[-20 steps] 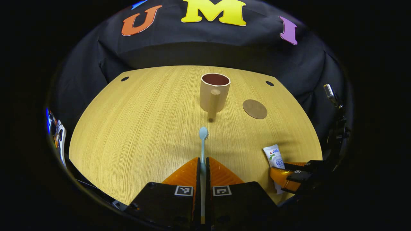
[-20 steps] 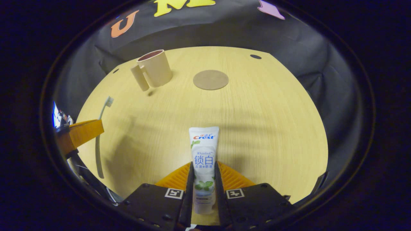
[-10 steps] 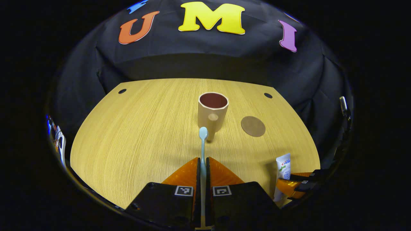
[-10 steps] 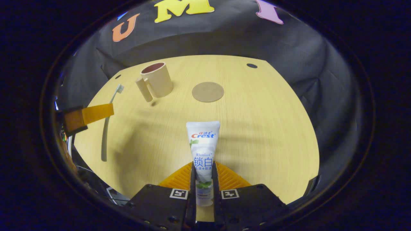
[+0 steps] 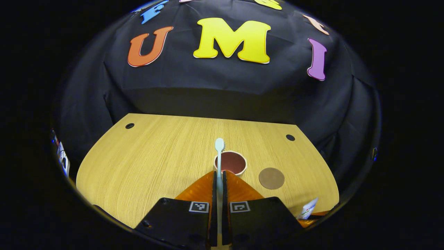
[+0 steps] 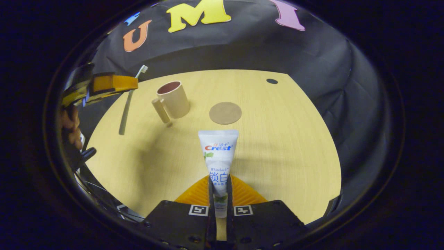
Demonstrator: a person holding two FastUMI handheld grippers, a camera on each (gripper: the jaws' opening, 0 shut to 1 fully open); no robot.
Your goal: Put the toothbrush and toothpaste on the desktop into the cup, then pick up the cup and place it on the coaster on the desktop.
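Left gripper view, left hand-held gripper [image 5: 218, 177] pinching slim toothbrush [image 5: 219, 152], right hand-held gripper [image 6: 218, 182] pinching flat toothpaste [image 6: 218, 156], round cup [image 5: 230, 163]

the only print with lettering is on the toothpaste tube [image 6: 218, 156], pinched between the fingers of the right gripper [image 6: 218, 194]: a brand word in red and blue near its wide end, smaller wording and a row of large blue characters below it, above a green leaf picture. in the left gripper view the tube [image 5: 308, 211] is too small to make out. each gripper body carries two square black-and-white coded tags [image 6: 198, 210], also on the left gripper [image 5: 218, 187], which is closed on the toothbrush [image 5: 219, 146]; they bear patterns, not letters.
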